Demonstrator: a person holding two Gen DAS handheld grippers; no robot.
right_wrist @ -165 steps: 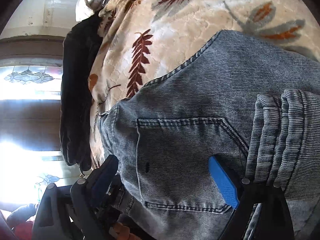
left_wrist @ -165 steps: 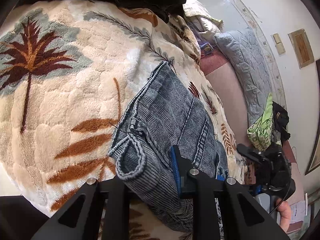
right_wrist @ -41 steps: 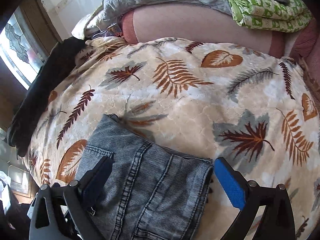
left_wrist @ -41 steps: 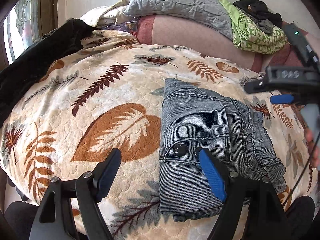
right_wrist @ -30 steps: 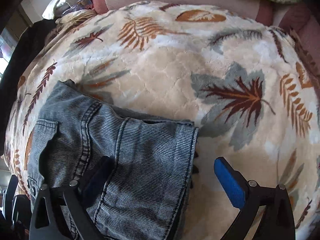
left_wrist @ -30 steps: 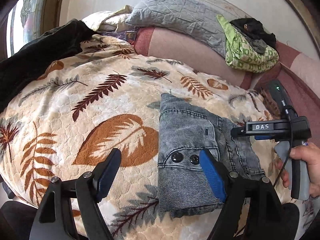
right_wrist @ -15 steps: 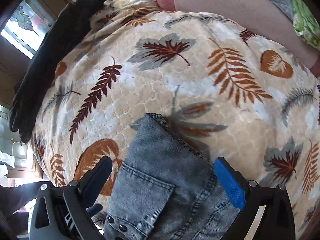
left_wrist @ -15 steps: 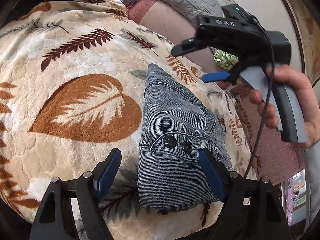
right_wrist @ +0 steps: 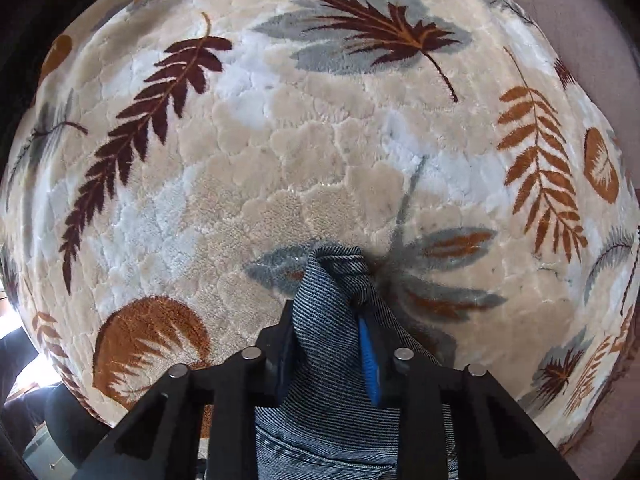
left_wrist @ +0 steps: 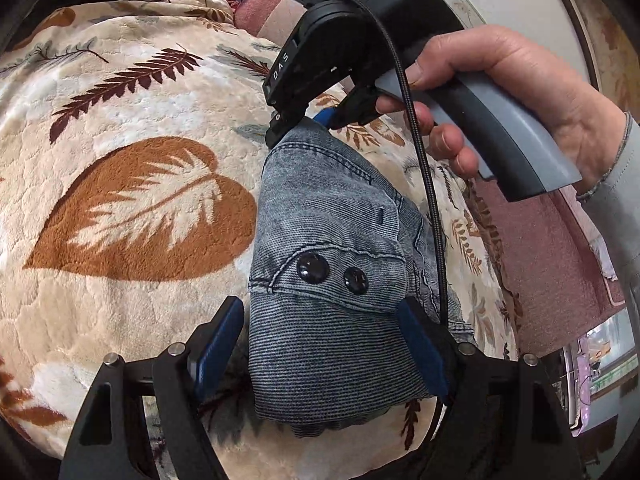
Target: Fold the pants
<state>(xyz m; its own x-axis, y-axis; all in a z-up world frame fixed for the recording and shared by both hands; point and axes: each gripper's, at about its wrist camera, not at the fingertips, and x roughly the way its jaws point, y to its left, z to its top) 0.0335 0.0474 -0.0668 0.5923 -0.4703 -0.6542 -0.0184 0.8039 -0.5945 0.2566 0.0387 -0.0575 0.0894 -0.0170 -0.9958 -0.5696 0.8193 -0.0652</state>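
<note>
- Pants [left_wrist: 328, 288], grey-blue ribbed denim folded into a thick bundle, lay on the blanket [left_wrist: 132, 208] that covered the bed, near its front edge in my left wrist view.
- No container showed in either view; the bundle rested straight on the blanket.
- Only one piece of writing could be read: the white letters "DAS" on the black body of the right tool [left_wrist: 298, 120], seen from the left wrist camera.
- Two round black buttons [left_wrist: 313, 268] sat side by side on a stitched flap of the denim, with seams curving round them.
- My left tool [left_wrist: 320, 344] stood wide, its blue pads either side of the near end of the bundle. The jaws were closing slightly; the right pad lay against the cloth, and a thin gap showed at the left one.
- My right tool [right_wrist: 328, 340] pointed down and its jaws were closing on the far corner of the pants; in the right wrist view the blue pads pinched a raised ridge of denim between them.
- A hand [left_wrist: 500, 92] gripped the grey handle of the right tool, a braided black cable [left_wrist: 424, 168] hanging from it across the denim.
- The blanket was plush and quilted into cloud-like bumps, cream with rust, maroon and grey leaf and fern prints.
- Beyond the blanket at the right lay a dusty pink surface [left_wrist: 560, 264].
</note>
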